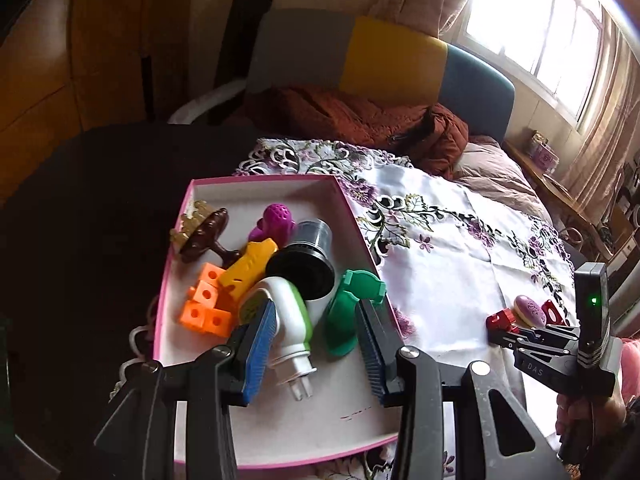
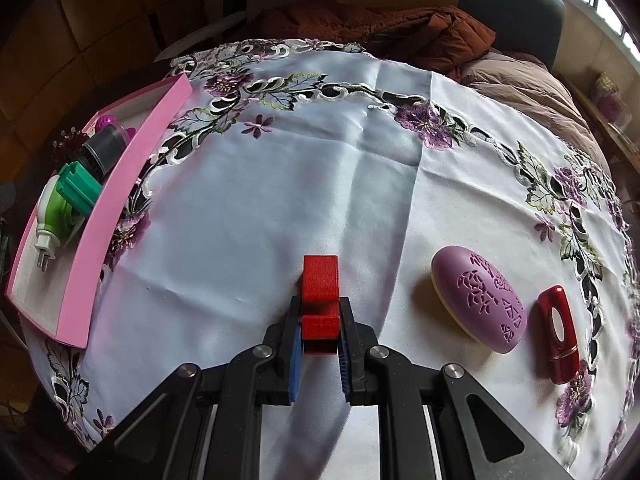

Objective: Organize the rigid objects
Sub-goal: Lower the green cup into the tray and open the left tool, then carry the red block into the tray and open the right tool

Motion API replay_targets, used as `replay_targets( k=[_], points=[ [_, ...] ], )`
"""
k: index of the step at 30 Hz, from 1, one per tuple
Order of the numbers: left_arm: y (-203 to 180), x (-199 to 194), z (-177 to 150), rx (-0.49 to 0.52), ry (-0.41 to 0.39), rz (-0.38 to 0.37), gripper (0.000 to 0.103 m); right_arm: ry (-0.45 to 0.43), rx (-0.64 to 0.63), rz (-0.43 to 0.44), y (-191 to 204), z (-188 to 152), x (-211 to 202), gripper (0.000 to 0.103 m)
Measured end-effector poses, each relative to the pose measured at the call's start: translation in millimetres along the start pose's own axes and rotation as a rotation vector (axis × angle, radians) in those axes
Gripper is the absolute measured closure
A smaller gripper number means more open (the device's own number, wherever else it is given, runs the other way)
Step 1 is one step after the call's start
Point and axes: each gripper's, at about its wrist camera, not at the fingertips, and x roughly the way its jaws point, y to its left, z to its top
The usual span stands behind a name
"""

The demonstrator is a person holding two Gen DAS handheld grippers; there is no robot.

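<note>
Red stepped block (image 2: 319,304) on the embroidered tablecloth (image 2: 248,216), clamped between the closed jaws of the right gripper (image 2: 319,342). Left gripper (image 1: 316,344) hovers wide open and empty over the pink tray (image 1: 280,420). Step: pickup; next, lift and carry to the tray.

The pink-rimmed cardboard tray (image 2: 120,184) sits at the left of the embroidered white tablecloth (image 2: 320,168); the stepped red plastic block (image 2: 319,300) lies centre, the oval purple carved case (image 2: 478,304) to its right.

A floral tablecloth (image 2: 280,184) carries a pink tray (image 2: 120,184) at its left edge; a red block (image 2: 319,280), purple oval case (image 2: 480,300) and red tube (image 2: 558,332) lie nearer the right edge.
</note>
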Motion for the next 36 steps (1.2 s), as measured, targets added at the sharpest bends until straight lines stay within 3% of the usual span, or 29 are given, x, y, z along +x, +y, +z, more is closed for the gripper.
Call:
replay_targets(
  k=[11,36],
  points=[
    [21,-20,-8,-0.007,-0.028,0.05,0.062,-0.007,-0.005,-0.008,0,0,0,0.088],
    [76,-22,-26,-0.101,-0.001,0.103,0.062,0.012,0.008,-0.07,9,2,-1,0.088]
  ],
)
